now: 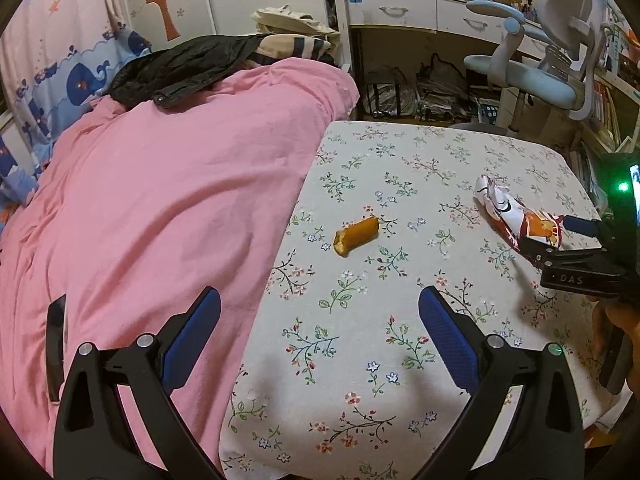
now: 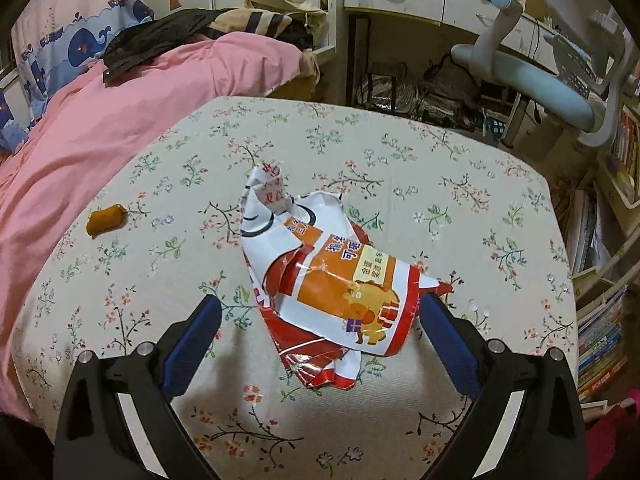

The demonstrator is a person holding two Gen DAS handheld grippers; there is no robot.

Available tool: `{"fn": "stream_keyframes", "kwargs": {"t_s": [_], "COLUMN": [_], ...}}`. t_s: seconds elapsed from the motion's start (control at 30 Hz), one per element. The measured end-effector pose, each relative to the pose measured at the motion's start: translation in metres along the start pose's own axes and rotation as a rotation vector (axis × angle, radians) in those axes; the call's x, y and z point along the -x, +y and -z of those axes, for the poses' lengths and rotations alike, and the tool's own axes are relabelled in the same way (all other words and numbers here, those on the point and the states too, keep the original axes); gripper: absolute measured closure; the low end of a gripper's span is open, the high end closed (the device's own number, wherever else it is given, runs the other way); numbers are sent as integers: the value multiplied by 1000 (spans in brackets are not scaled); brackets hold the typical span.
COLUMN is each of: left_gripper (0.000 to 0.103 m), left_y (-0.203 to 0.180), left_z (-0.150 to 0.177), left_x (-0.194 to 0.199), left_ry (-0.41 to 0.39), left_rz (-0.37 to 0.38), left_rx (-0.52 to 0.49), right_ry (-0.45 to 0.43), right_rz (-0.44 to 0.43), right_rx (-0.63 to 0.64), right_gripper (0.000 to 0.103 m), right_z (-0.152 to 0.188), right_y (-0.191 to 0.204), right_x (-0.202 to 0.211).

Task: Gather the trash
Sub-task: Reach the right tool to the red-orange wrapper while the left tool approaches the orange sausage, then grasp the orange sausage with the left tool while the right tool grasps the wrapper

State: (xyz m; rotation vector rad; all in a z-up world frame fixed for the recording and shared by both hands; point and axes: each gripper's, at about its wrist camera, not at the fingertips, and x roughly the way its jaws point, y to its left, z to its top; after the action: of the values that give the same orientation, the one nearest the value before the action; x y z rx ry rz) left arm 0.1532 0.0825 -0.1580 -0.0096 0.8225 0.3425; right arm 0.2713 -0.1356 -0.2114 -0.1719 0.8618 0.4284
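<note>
A crumpled red, white and orange snack wrapper [image 2: 320,272] lies on the floral-cloth table [image 2: 400,152]. My right gripper [image 2: 320,312] is open and straddles the wrapper's near end, with the right blue pad [image 2: 448,340] touching its edge. In the left wrist view the same wrapper [image 1: 508,208] sits at the table's right side with the right gripper [image 1: 550,236] at it. An orange, bitten piece of snack [image 1: 356,236] lies nearer the table's left edge, also seen as a small orange piece of snack [image 2: 105,219]. My left gripper [image 1: 320,308] is open and holds nothing, short of that piece.
A bed with a pink duvet [image 1: 160,200] butts against the table's left side, with a black jacket [image 1: 180,68] at its far end. A blue-grey desk chair [image 1: 540,80] and a desk with drawers [image 1: 392,12] stand behind. Stacked books [image 2: 600,340] fill the right.
</note>
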Motion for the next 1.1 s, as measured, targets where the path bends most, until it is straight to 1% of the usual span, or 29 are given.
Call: {"fn": "stream_keyframes", "kwargs": {"t_s": [0.23, 0.33, 0.4, 0.53, 0.63, 0.67, 0.7, 0.73, 0.83, 0.9, 0.93, 0.97, 1.07, 1.1], "left_gripper": [7, 7, 7, 7, 7, 7, 7, 7, 7, 8, 10, 14, 26, 28], "left_y": [0, 1, 3, 1, -5, -8, -11, -15, -26, -31, -32, -33, -33, -31], "left_z": [-3, -6, -10, -23, -31, -33, -34, -35, -39, -42, -43, -43, -40, -39], "left_x": [1, -4, -11, -41, -60, -67, -71, -77, -93, -105, -112, -120, -139, -140], "left_ry": [-11, 1, 11, 57, 54, 48, 45, 43, 37, 44, 49, 64, 103, 83], "left_rz": [11, 28, 35, 83, 116, 122, 126, 133, 124, 115, 105, 106, 122, 141], "left_rx": [3, -3, -11, -72, -124, -149, -164, -190, -237, -255, -263, -271, -288, -276], "right_ry": [16, 22, 23, 23, 21, 23, 27, 37, 43, 39, 39, 42, 46, 45], "right_rz": [-16, -23, -27, -45, -54, -58, -65, -75, -85, -103, -112, -112, -133, -133], "right_rx": [9, 8, 6, -17, -27, -31, -36, -43, -54, -70, -81, -83, -91, -85], "right_gripper": [8, 8, 8, 8, 10, 13, 18, 21, 32, 48, 53, 63, 75, 81], "right_z": [-1, -1, -1, -2, -2, -1, -1, 0, 1, 1, 1, 1, 1, 1], "right_y": [1, 1, 0, -3, -6, -7, -8, -10, -13, -16, -18, -20, -22, -21], "right_x": [-7, -10, -10, -11, -10, -11, -11, -13, -14, -12, -11, -11, -11, -10]}}
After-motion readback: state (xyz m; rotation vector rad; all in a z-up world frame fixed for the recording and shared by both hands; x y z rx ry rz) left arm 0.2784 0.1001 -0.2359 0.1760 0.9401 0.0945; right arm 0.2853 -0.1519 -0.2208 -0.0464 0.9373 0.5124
